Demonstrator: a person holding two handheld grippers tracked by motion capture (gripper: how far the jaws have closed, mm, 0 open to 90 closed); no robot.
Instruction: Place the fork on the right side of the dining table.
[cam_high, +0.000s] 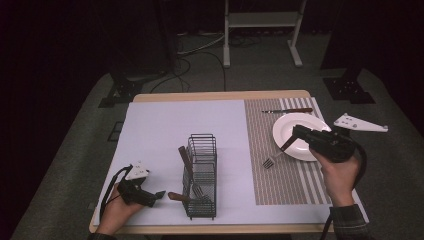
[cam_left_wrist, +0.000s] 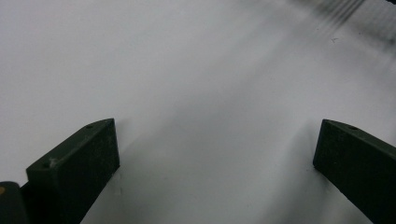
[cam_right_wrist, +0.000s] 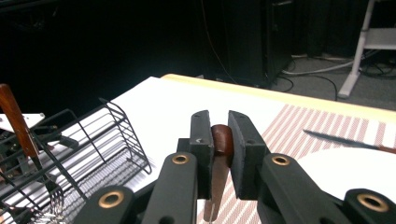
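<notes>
Your right gripper (cam_right_wrist: 219, 140) pinches the fork (cam_high: 276, 154) by its wooden handle, tines hanging over the striped mat (cam_high: 285, 185) just left of the plate (cam_high: 285, 131); lower it parallel to the stripes, left gripper (cam_high: 159, 194) spread idle near the basket (cam_high: 201, 175).

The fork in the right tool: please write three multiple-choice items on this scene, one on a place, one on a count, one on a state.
1. Where does the knife lie?
A. beyond the plate, on the striped mat
B. inside the wire basket
C. on the floor

2. How many plates stand on the table?
A. three
B. one
C. none

3. How is the right tool?
A. wide open
B. lying on the mat
C. shut on the fork

Answers: 1 A, the knife lies past the plate's far rim; 2 B, a single white plate shows; 3 C, the jaws press on the fork's brown handle.
</notes>
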